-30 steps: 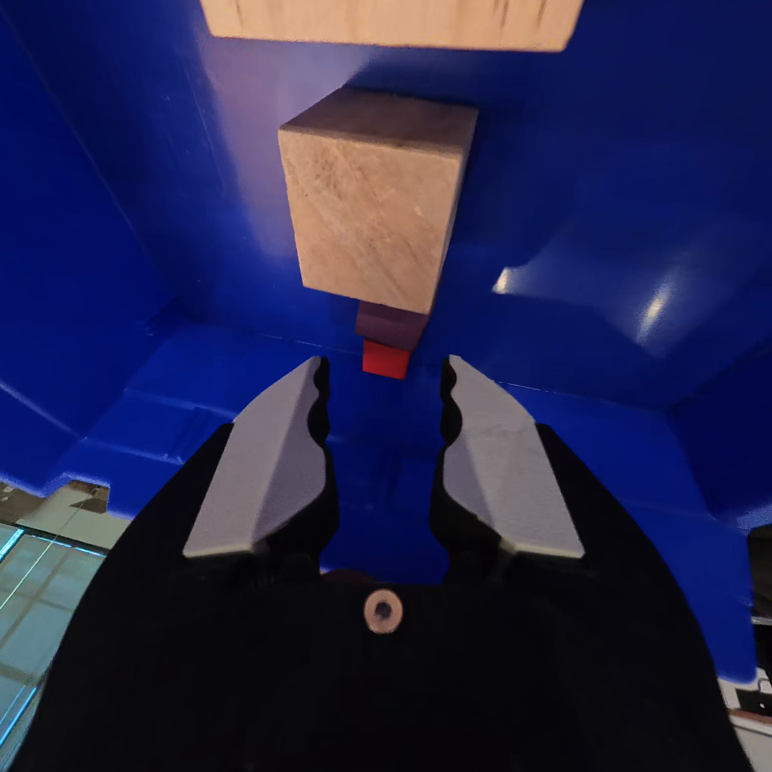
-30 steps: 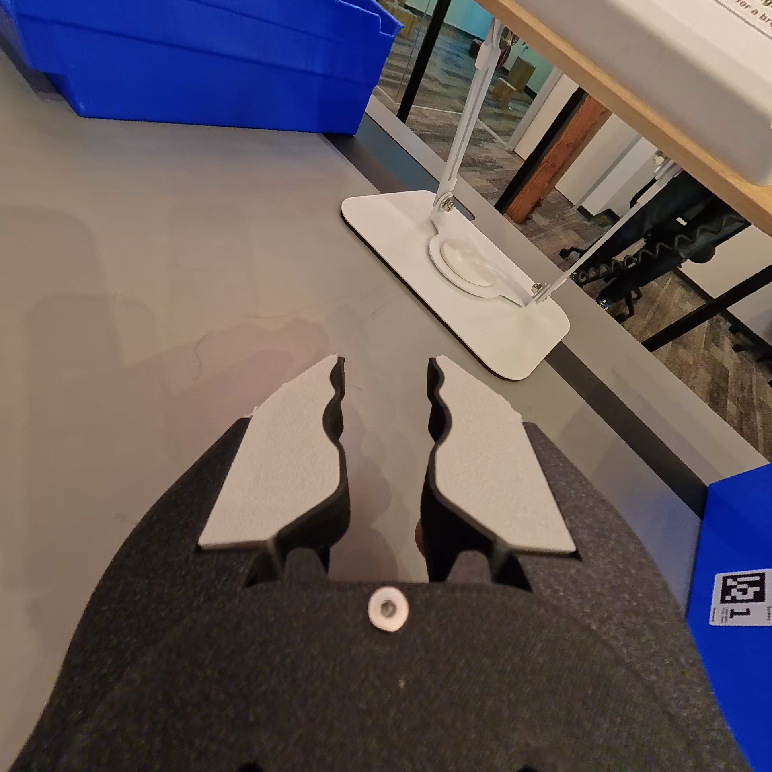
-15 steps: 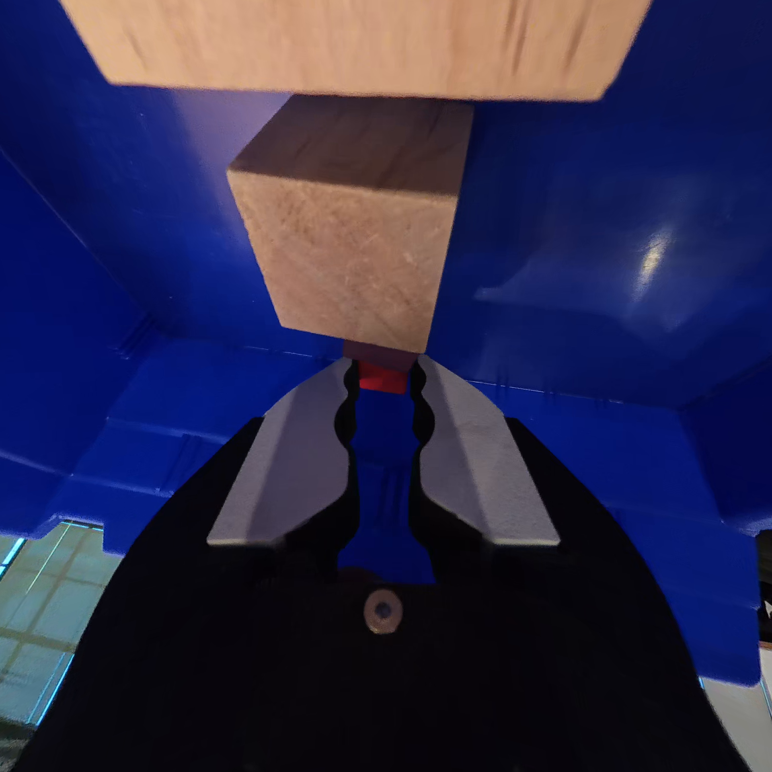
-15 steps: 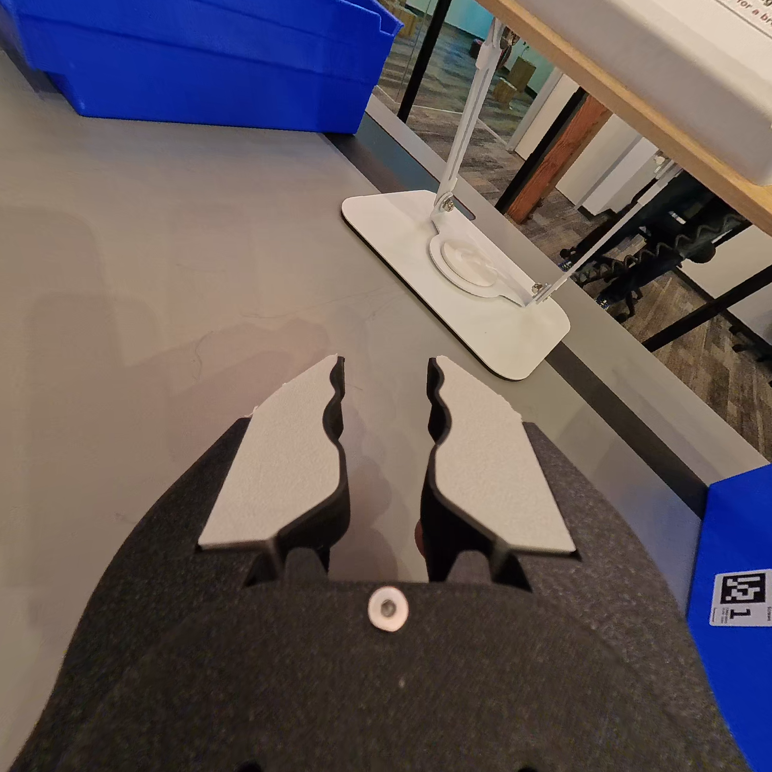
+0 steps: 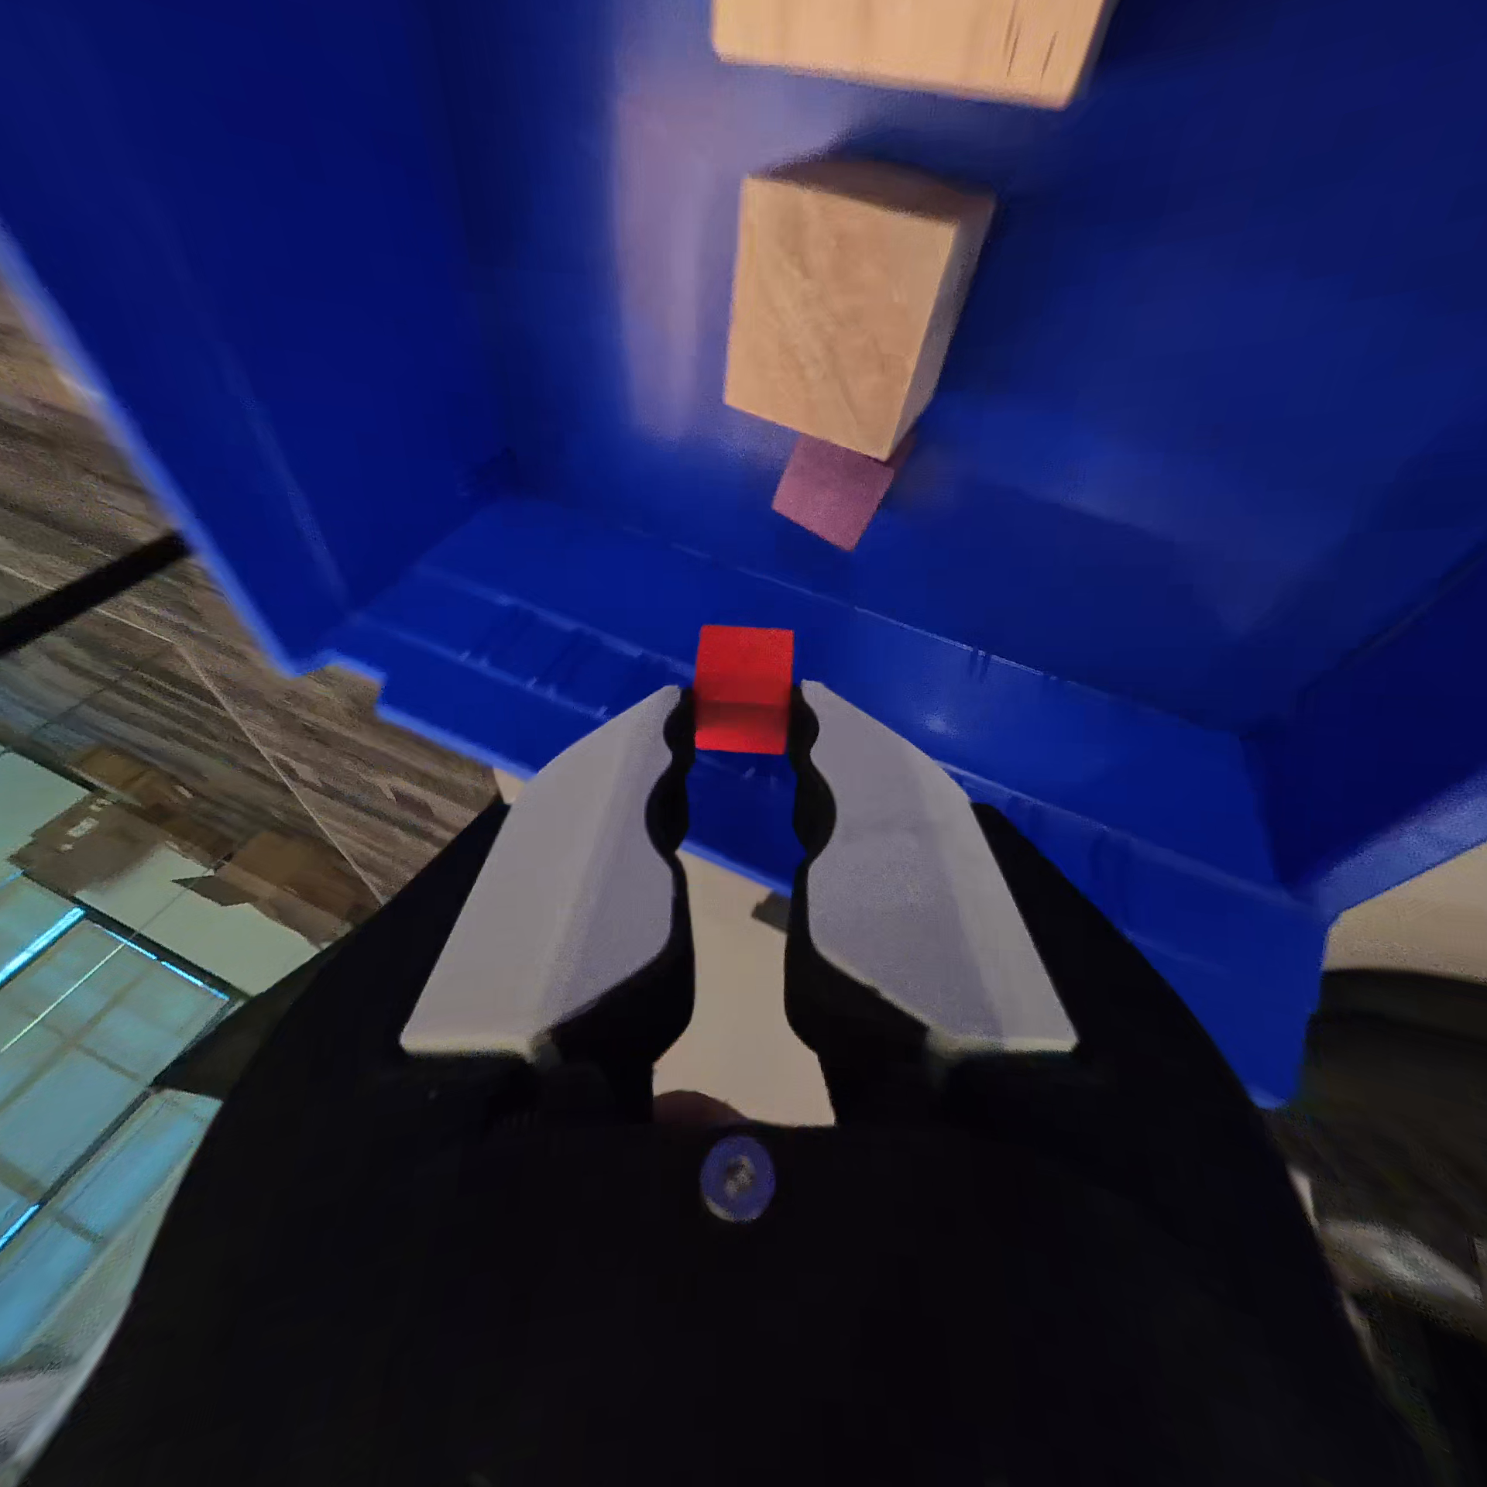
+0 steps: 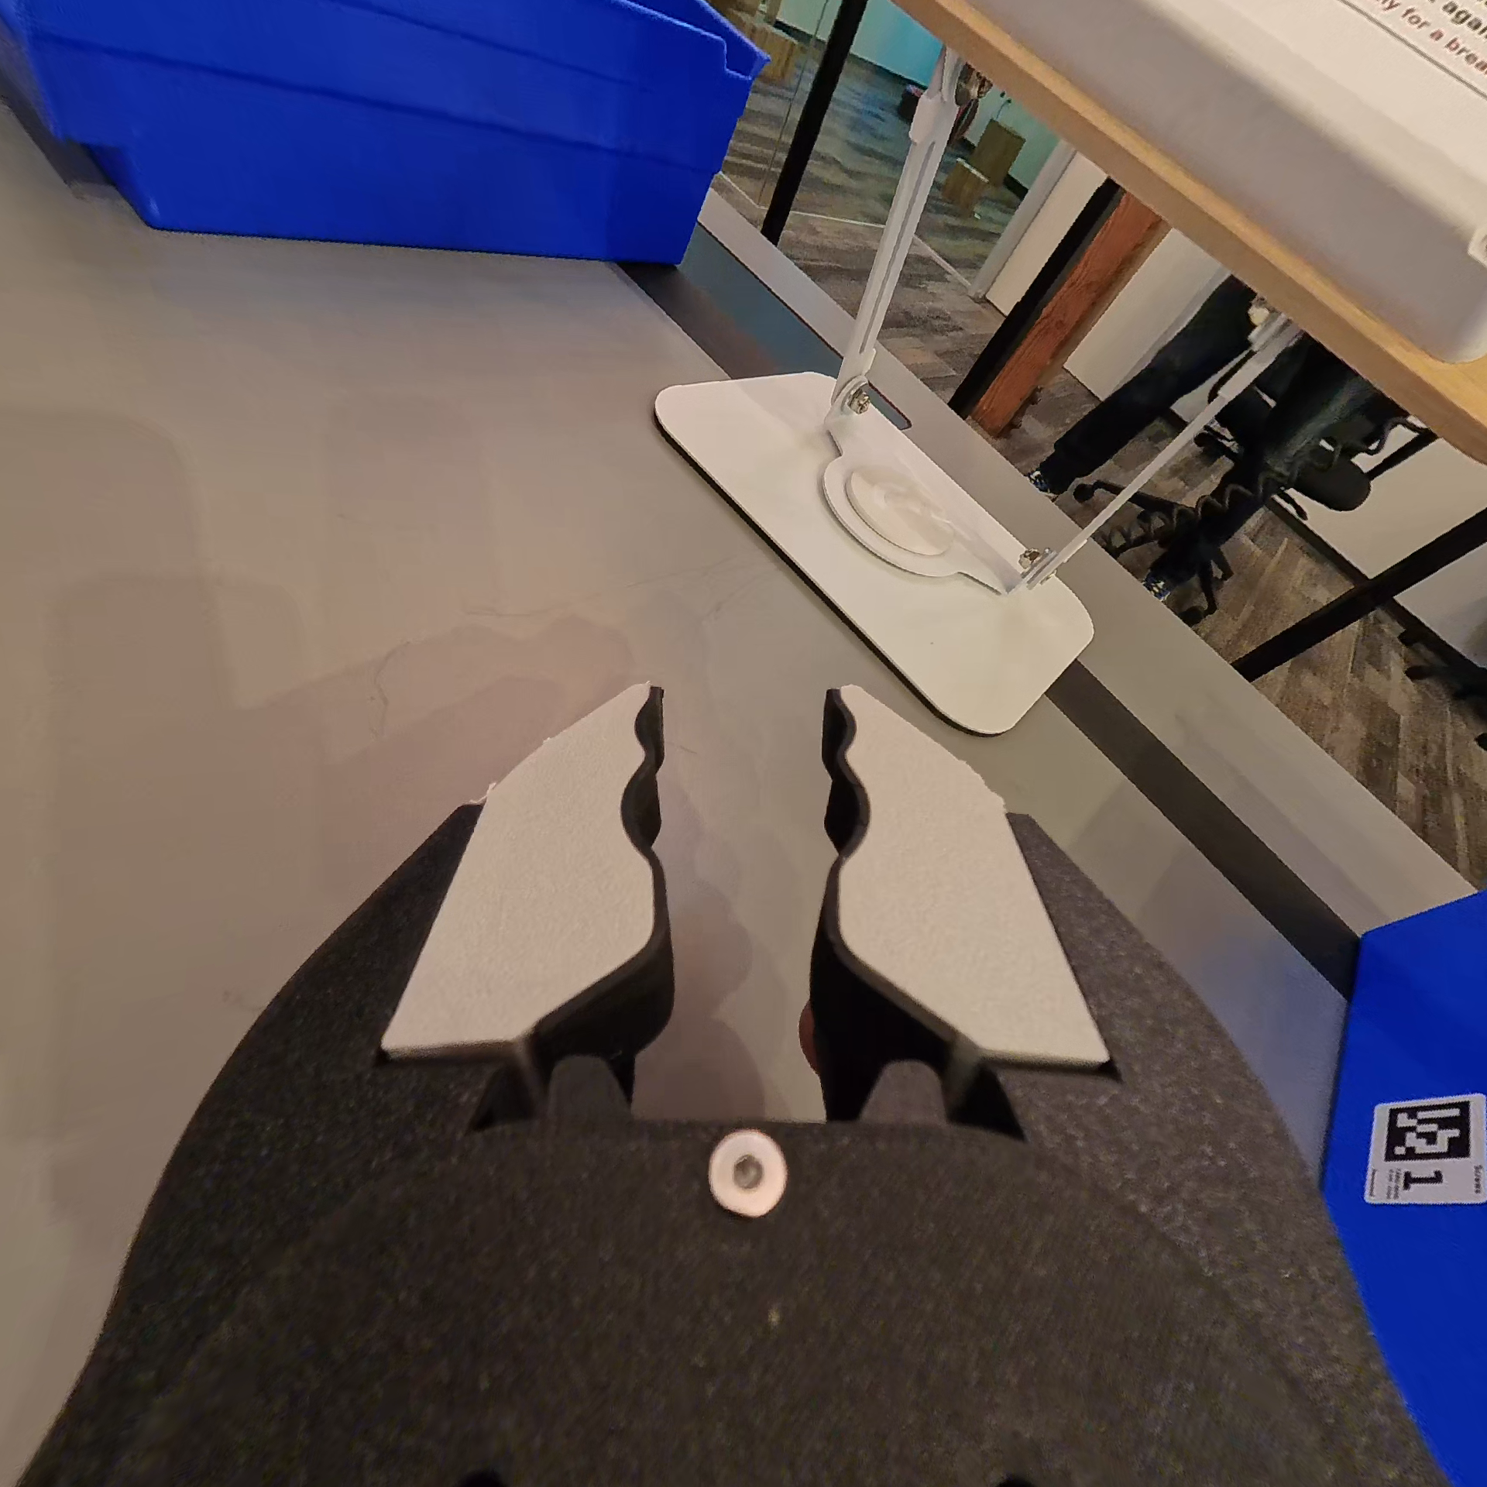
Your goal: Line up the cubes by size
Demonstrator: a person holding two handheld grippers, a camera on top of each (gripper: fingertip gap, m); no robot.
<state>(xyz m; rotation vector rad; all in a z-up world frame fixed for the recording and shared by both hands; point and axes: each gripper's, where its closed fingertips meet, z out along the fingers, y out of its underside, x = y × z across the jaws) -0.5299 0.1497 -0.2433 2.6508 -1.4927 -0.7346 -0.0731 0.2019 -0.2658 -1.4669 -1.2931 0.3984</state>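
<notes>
Left gripper (image 5: 742,708): I have it closed on a small red cube (image 5: 743,690); the two fingertips press on the cube's left and right sides, and the cube sticks out past the tips.
Red cube position: I see it raised clear of the floor of the blue bin (image 5: 1126,515), in front of the bin's near lip, well apart from the other cubes.
Purple cube (image 5: 833,500): it lies on the bin floor, beyond the red cube, tilted, its far edge tucked under the near corner of the medium wooden cube.
Medium wooden cube (image 5: 845,306): it stands beyond the purple cube, on the same line going away from me.
Large wooden cube (image 5: 901,44): I see only its near face at the top edge, beyond the medium one, with a gap between them.
Left view quality: I note motion blur over the bin and the floor outside it.
Right gripper (image 6: 744,708): I hold it part open over the grey table (image 6: 322,523), with bare table showing between the fingers.
White stand base (image 6: 885,547): it rests on the table ahead and to the right of the right gripper, near the table edge.
Stacked blue bins (image 6: 386,137): they sit at the far left of the table.
Blue box with a printed marker (image 6: 1416,1143): it shows at the right edge, beside the right gripper.
</notes>
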